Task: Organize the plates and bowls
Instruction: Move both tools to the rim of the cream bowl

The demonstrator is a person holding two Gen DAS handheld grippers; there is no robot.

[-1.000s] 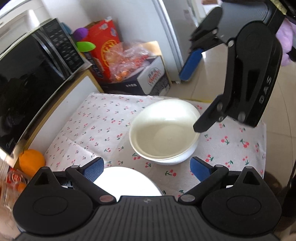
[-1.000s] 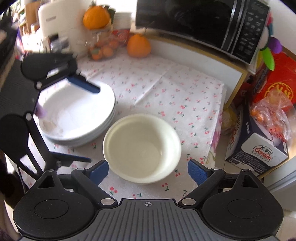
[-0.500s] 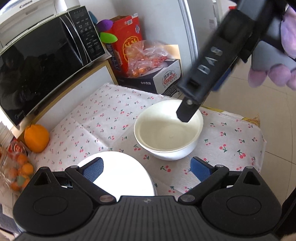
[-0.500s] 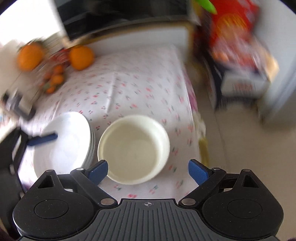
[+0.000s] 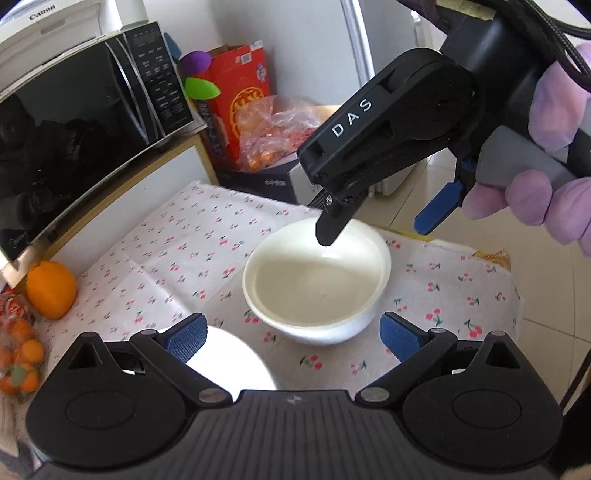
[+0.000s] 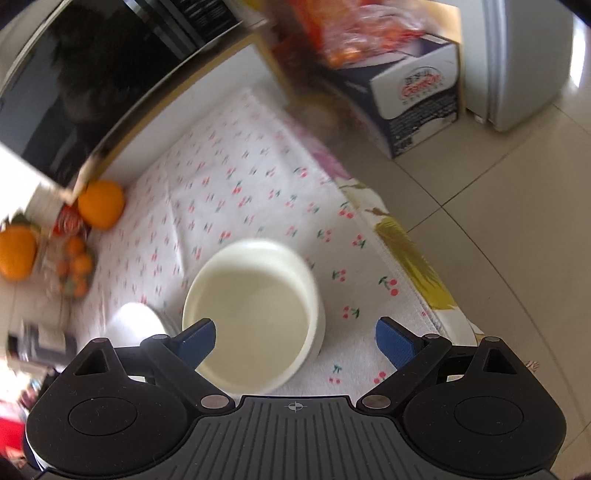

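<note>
While both tongs hung above the desk (image 5: 207, 236):
Bowl (image 5: 317, 280): stood on cloth beside plates (image 5: 236, 362).
Left tongs (image 5: 291, 336): apart.
Right tongs (image 6: 295, 338): apart, seemingly straddling the bowl's rim, though blurred.

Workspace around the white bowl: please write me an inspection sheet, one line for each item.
Surface: table under a cherry-print cloth, creased.
Job's things: white bowl upright, looks empty; white plates beside it, partly hidden.
Clutter: orange, bag of small oranges at the cloth's far edge.
Grippers: left gripper open, low before the bowl; right gripper open, one finger over the bowl's rim, the other outside it.
Cables: black cable on the right gripper.
Surroundings: microwave, red box, printed carton, tiled floor.
</note>
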